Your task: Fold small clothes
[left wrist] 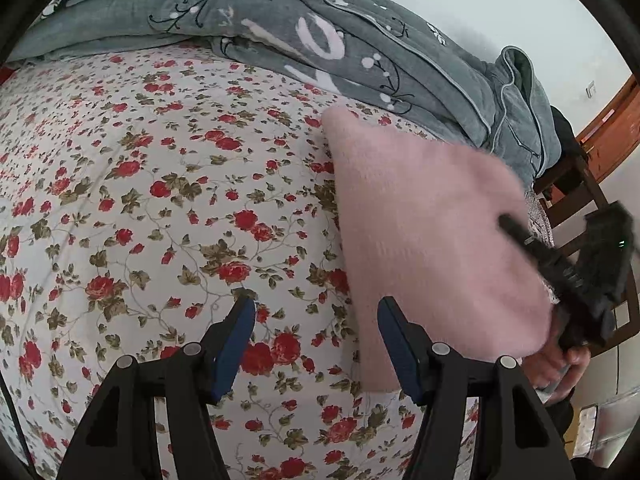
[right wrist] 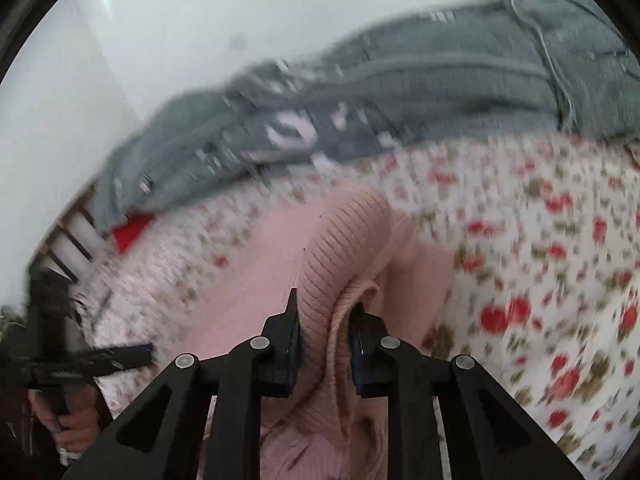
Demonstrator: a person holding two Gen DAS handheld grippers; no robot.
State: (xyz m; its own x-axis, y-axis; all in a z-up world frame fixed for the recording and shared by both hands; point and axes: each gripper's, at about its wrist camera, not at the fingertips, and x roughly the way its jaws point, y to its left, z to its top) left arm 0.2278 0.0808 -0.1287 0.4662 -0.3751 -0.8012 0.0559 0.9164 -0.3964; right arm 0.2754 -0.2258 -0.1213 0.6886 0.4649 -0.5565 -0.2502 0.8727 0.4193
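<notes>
On the left, the left gripper (left wrist: 316, 316) hangs over the white bedsheet printed with red roses and olive leaves (left wrist: 140, 200), its blue-padded fingers (left wrist: 236, 344) spread wide apart with nothing between them. Beyond the sheet, along the far side of the bed, lies a bunched grey quilt with white lettering and sprig patterns (left wrist: 280, 40). Just right of the left gripper, the fuzzy pale pink knitted garment (left wrist: 424, 232) lies in a flat slab on the sheet, its near edge beside the right-hand finger. Farther right, at the garment's right edge, the right gripper (right wrist: 325, 312) is clamped on a ribbed band of that pink knit (right wrist: 340, 248), the fabric bulging up between its closed fingers and draping down toward the camera. The right wrist view is motion-blurred, so detail of the sheet and quilt there cannot be told. A brown wooden frame (left wrist: 608, 128) shows at the far right.
</notes>
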